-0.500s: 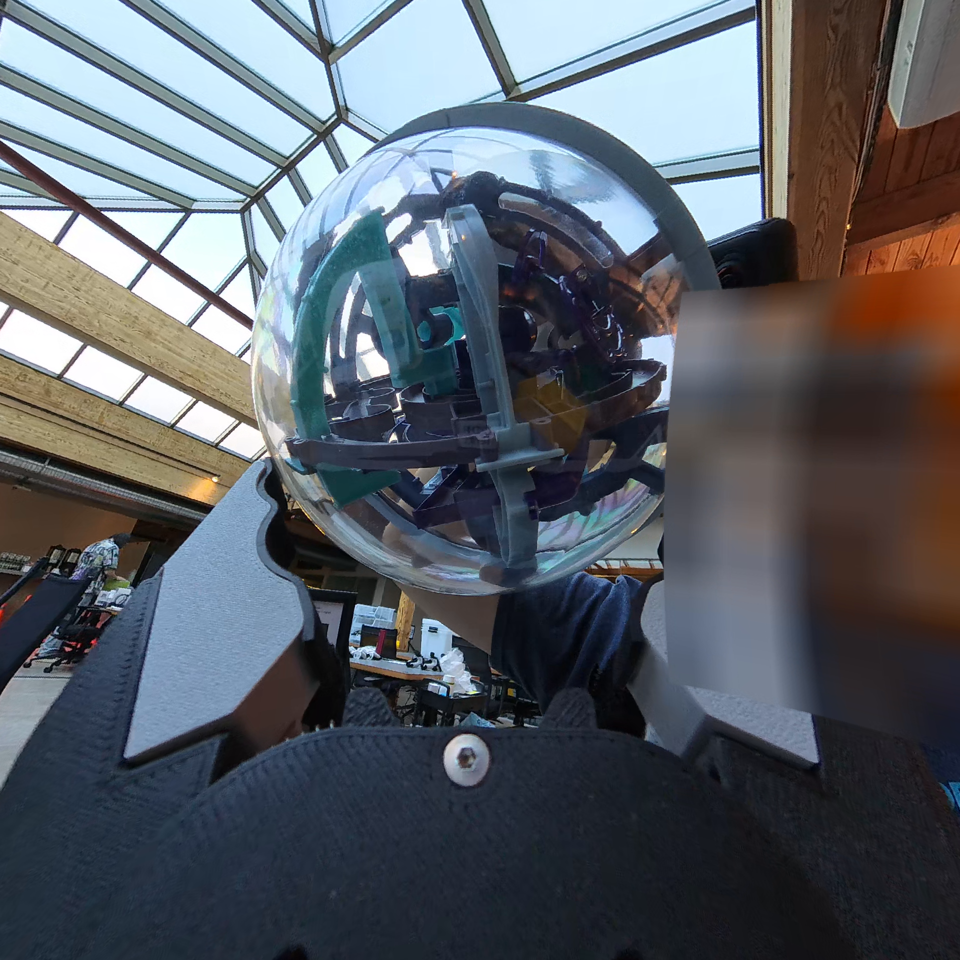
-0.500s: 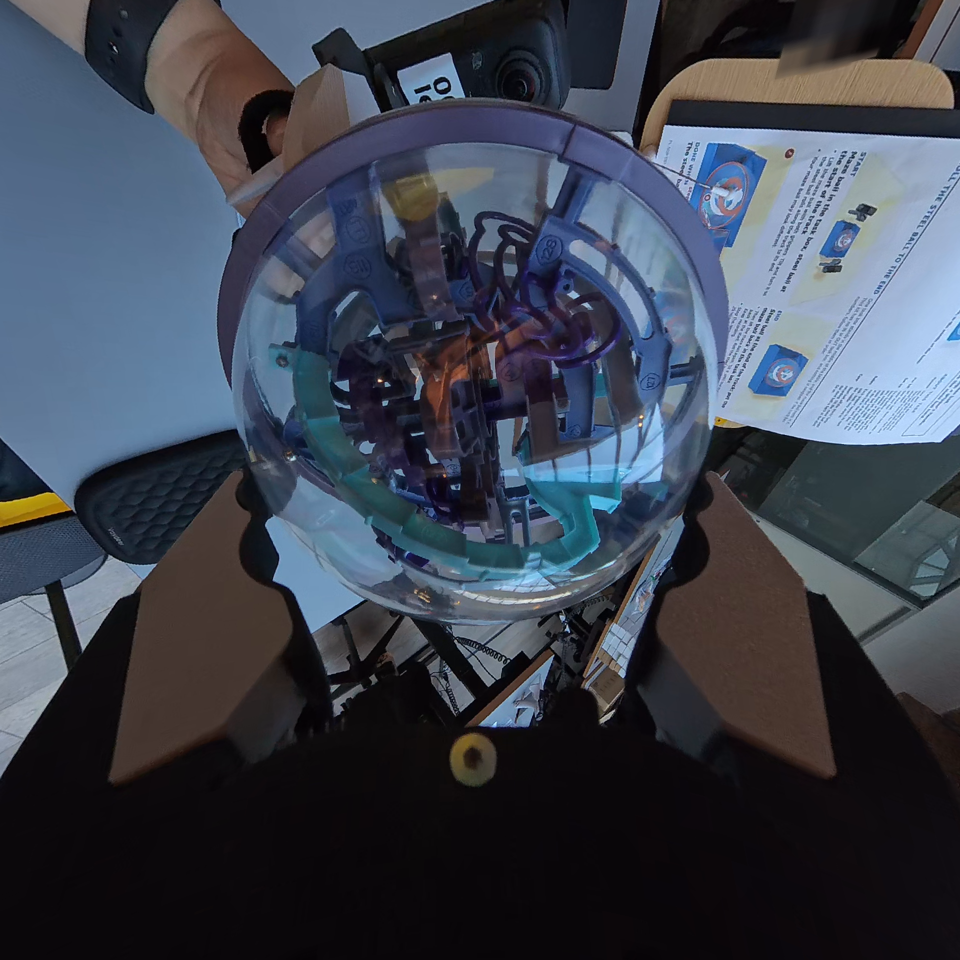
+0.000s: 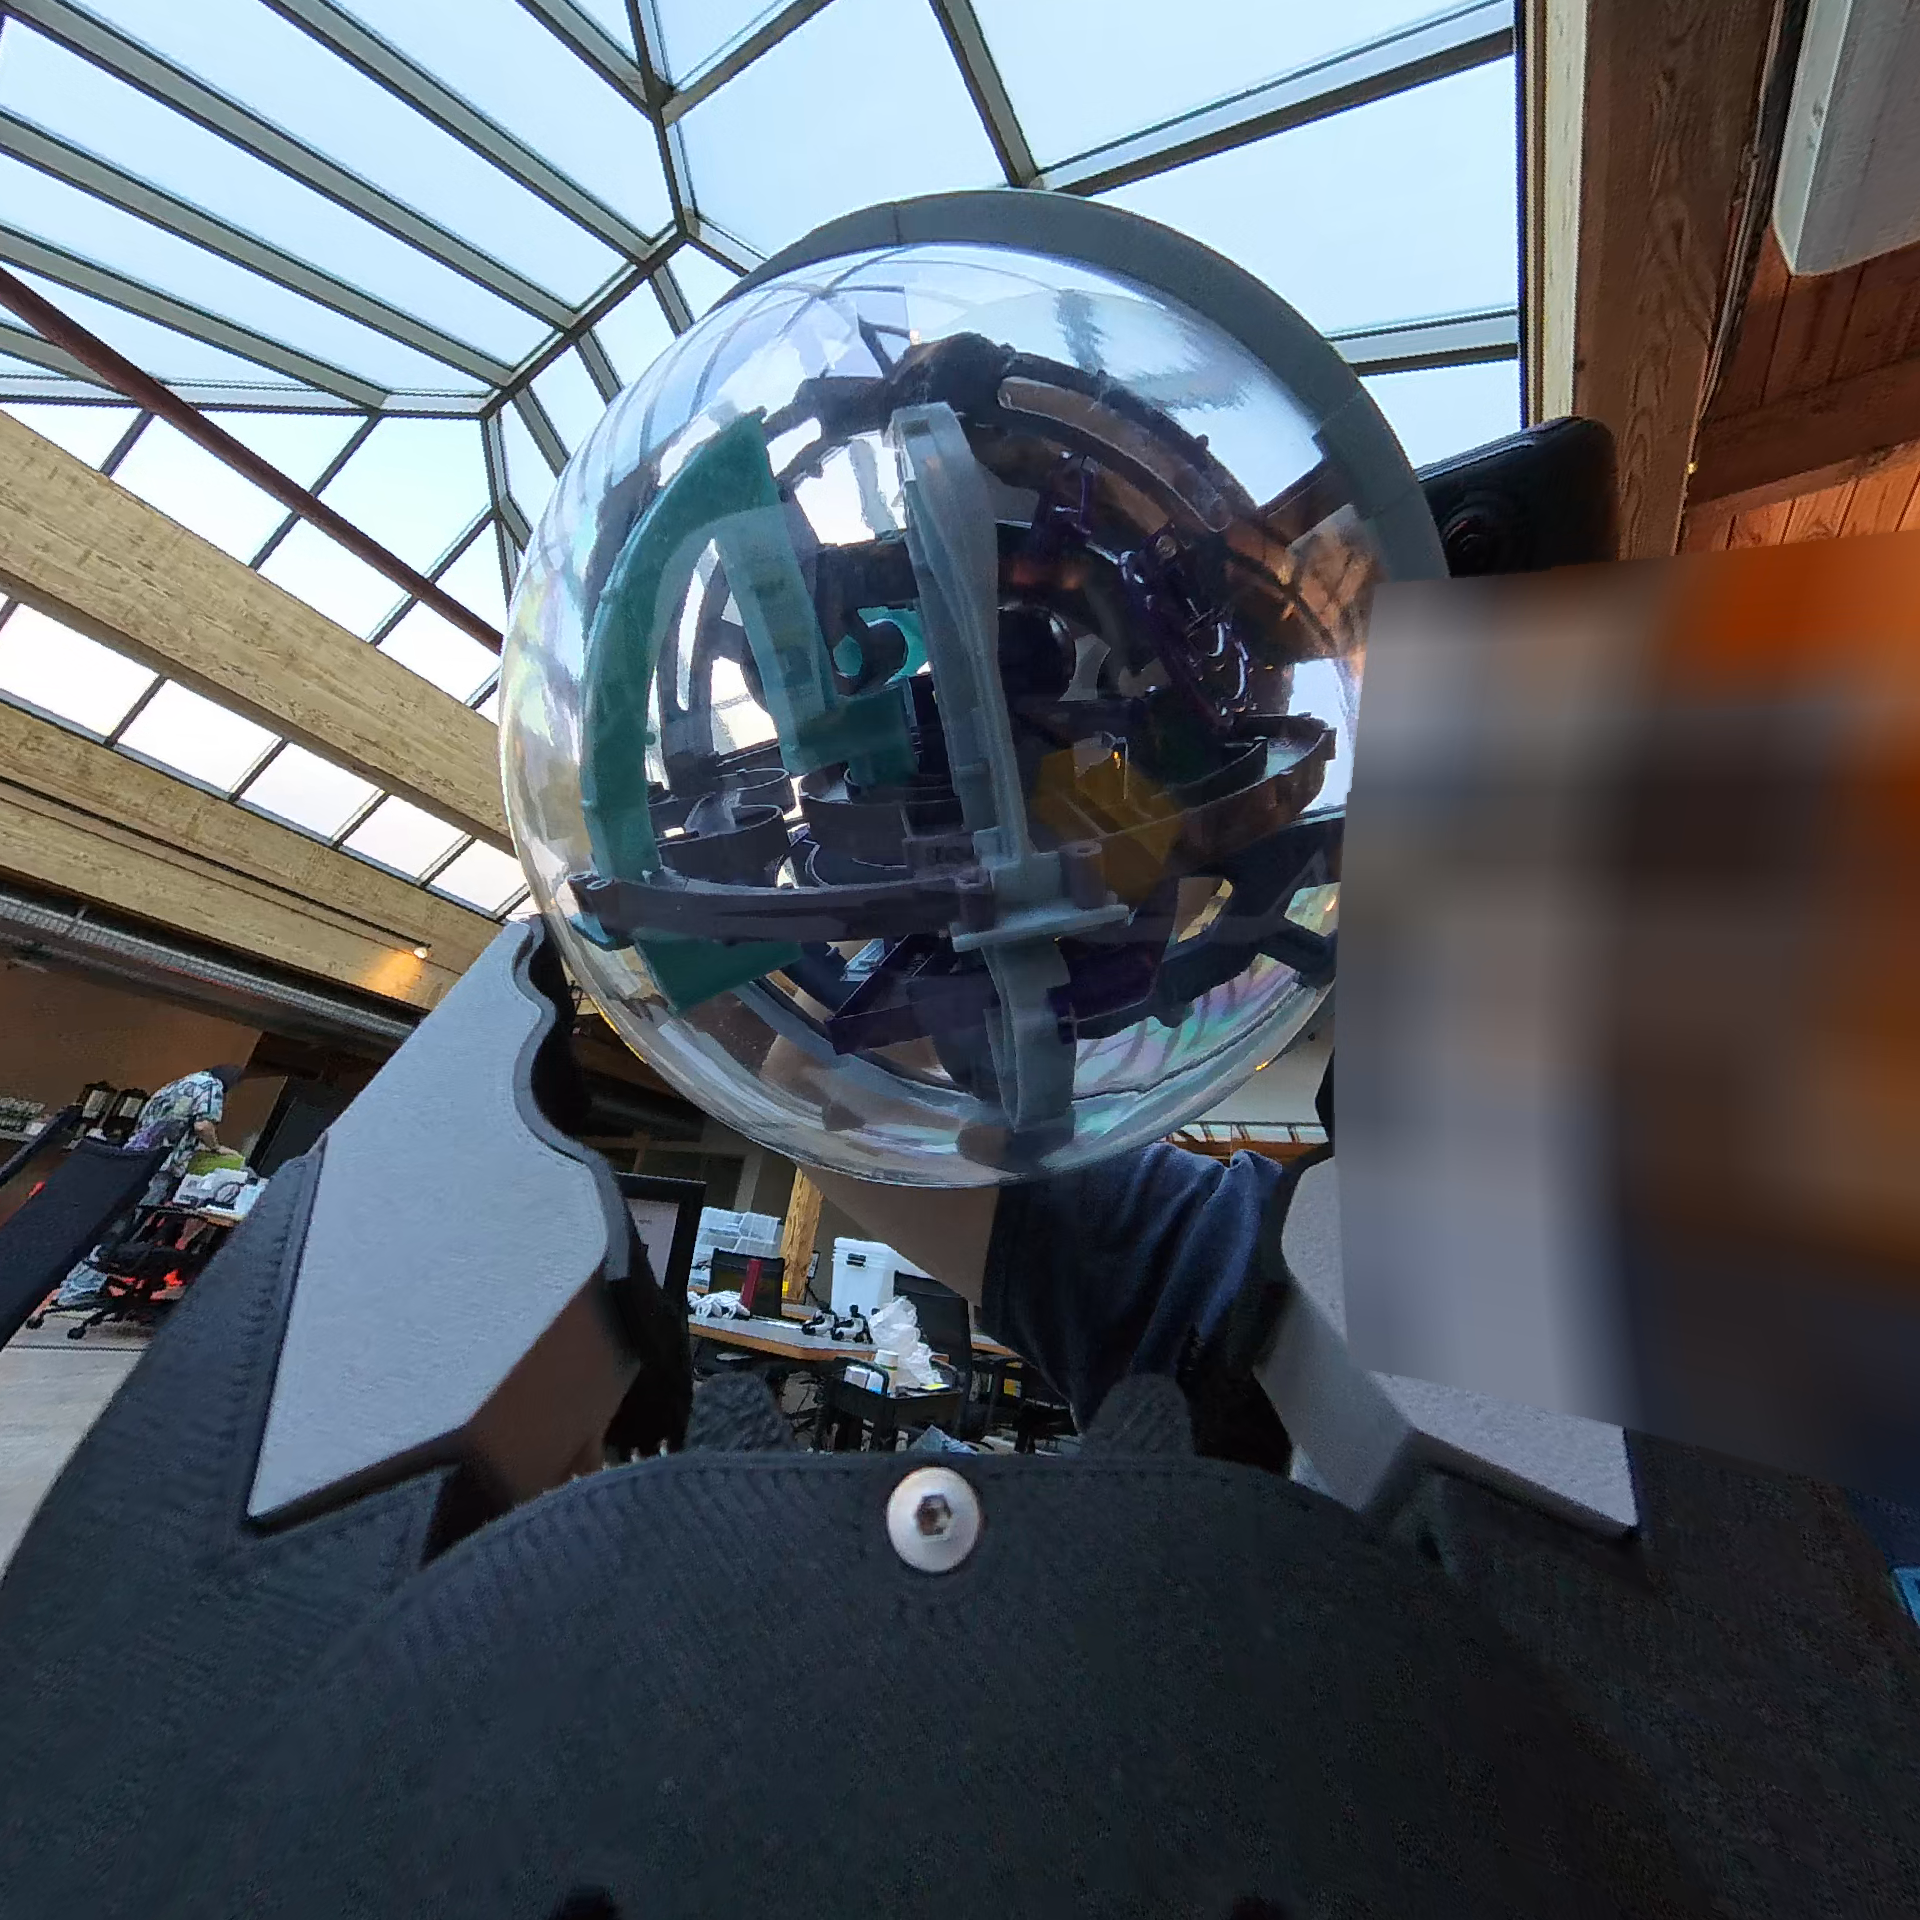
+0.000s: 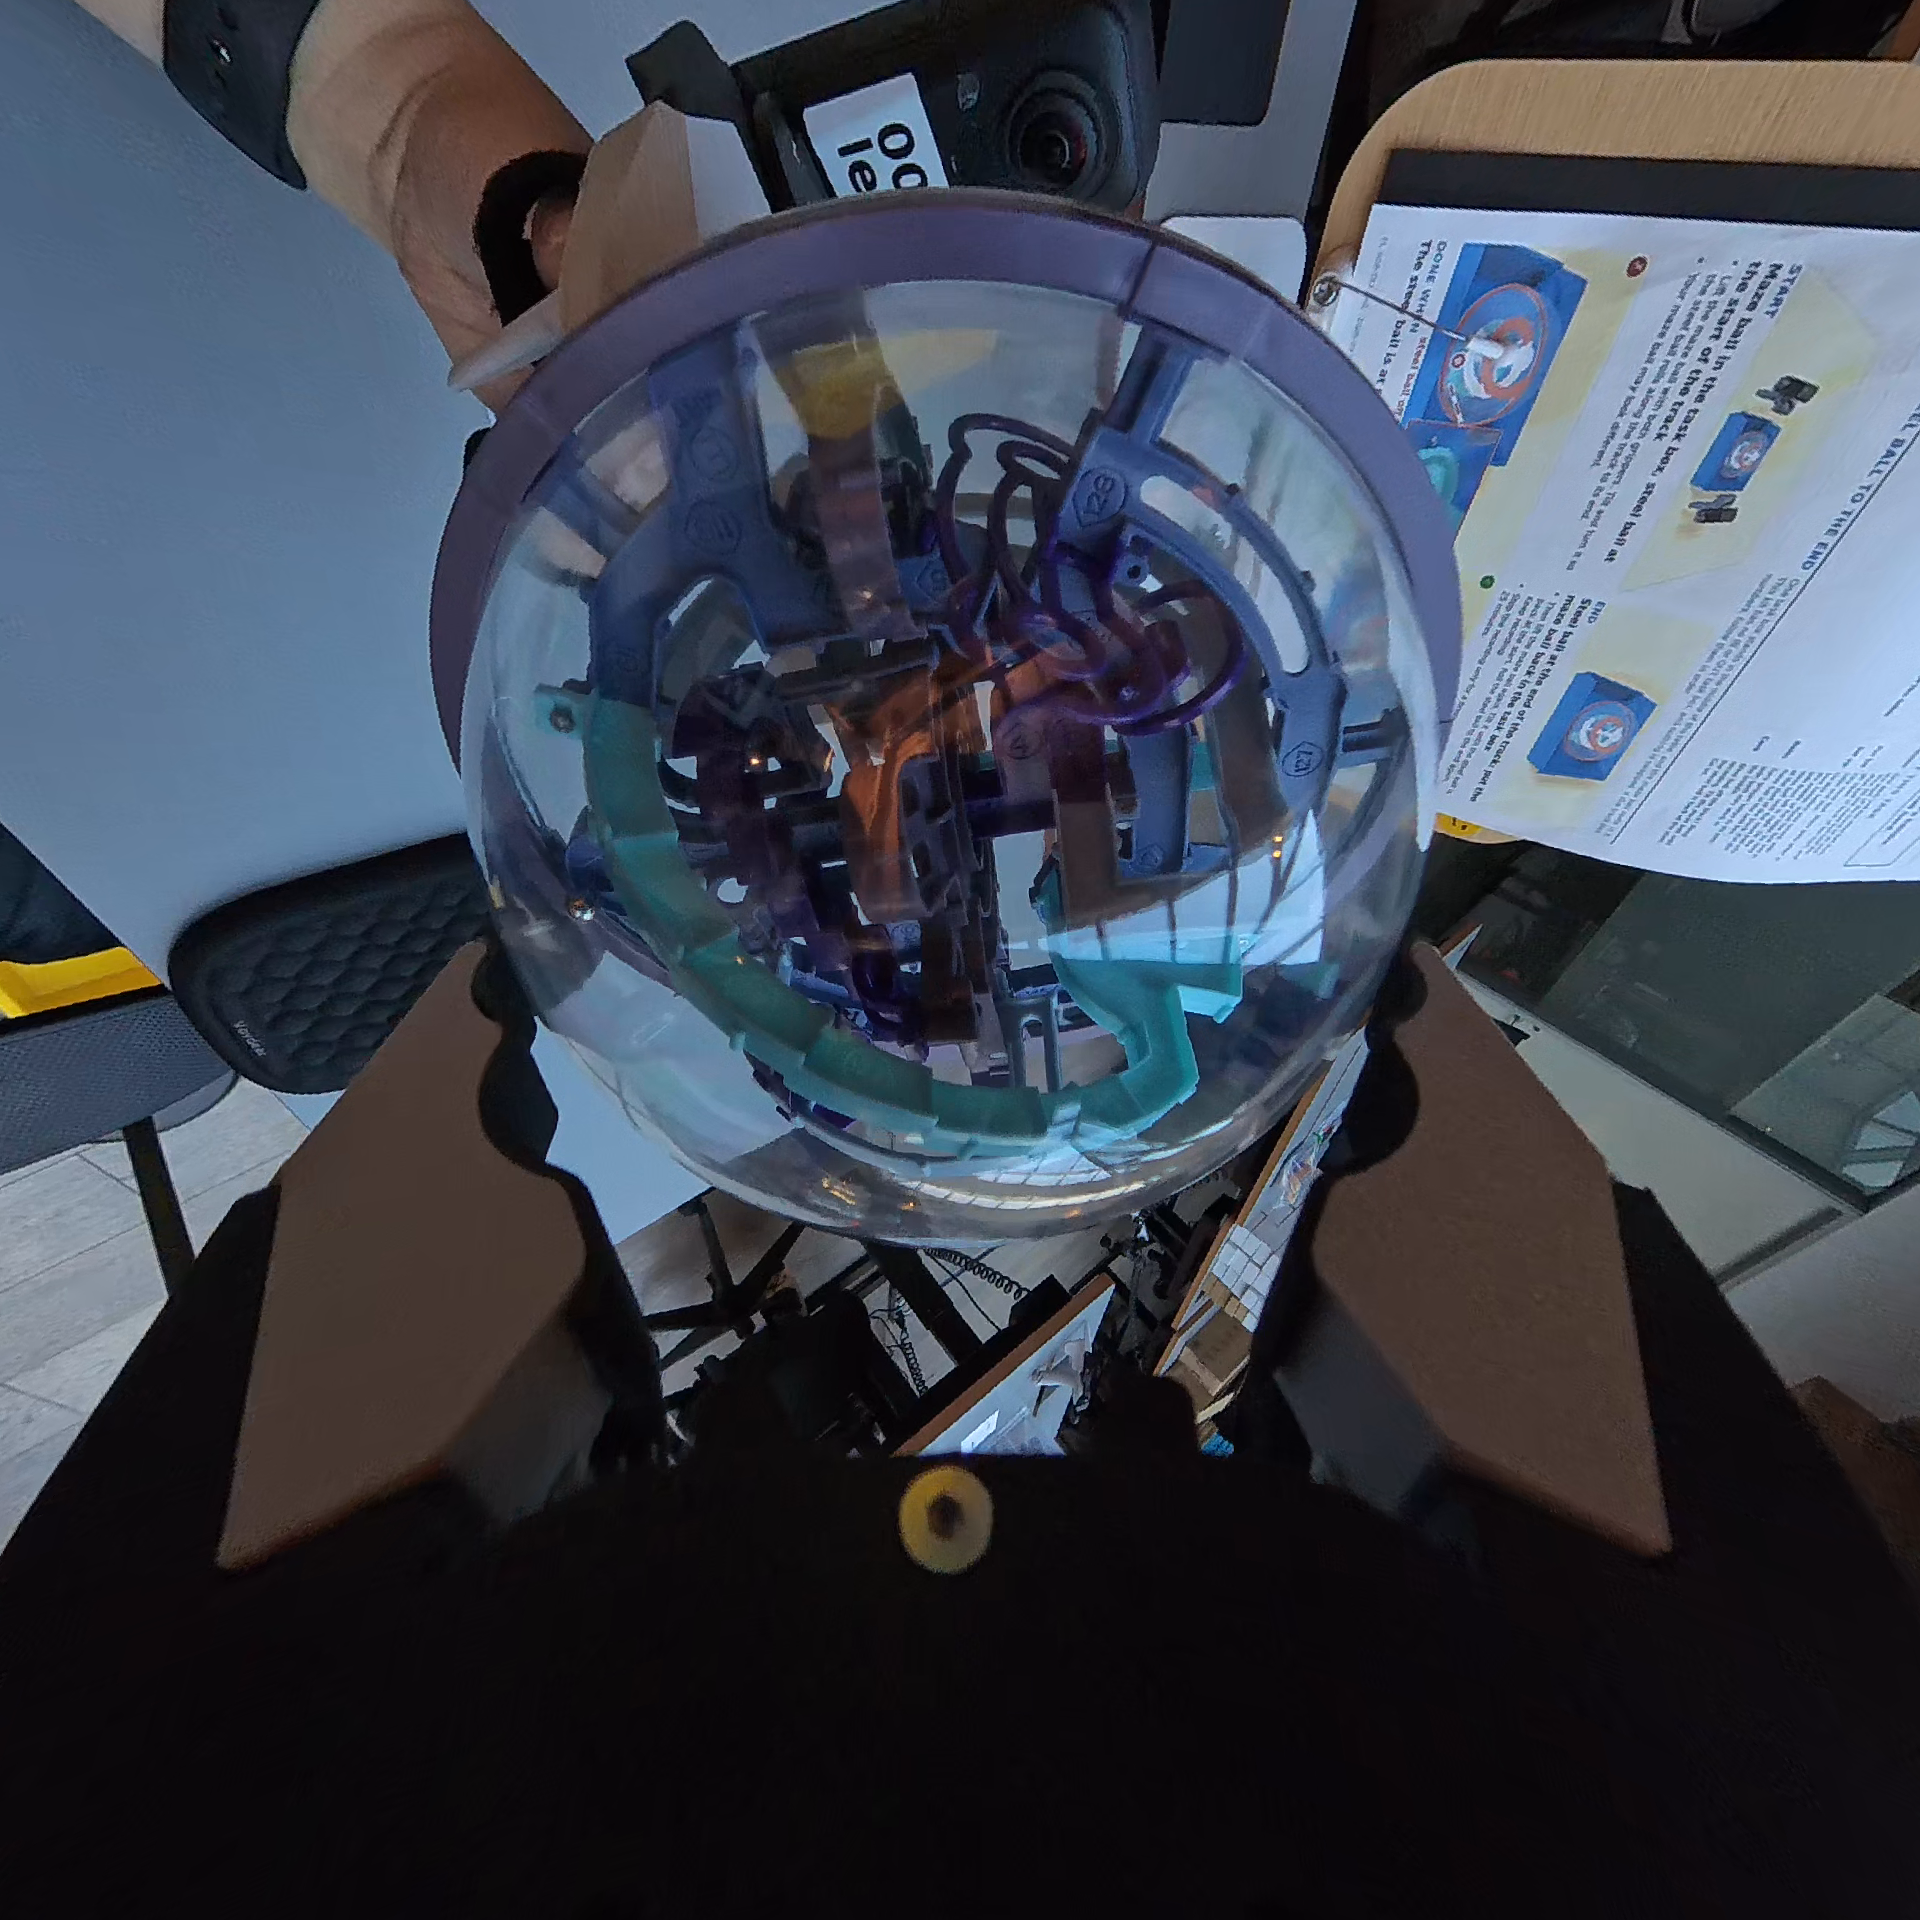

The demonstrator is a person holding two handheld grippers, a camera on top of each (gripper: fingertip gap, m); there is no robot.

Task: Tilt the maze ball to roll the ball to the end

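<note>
Between both pairs of tongs, the maze ball [image 3: 935, 727] sits pinched: left tongs [image 3: 925, 997] and right tongs [image 4: 935, 997] grasp it at 3 and 9 o'clock. An abrupt tilt risks the smooth shell slipping free.

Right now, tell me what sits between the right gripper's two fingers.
The maze ball, its clear shell spanning the right gripper finger to finger; the right wrist view shows it.

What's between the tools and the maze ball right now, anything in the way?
Nothing visible. The maze ball sits directly between the right tool's fingers, and likewise between the left tool's in its view, though a blur patch hides that tool's far finger.
</note>
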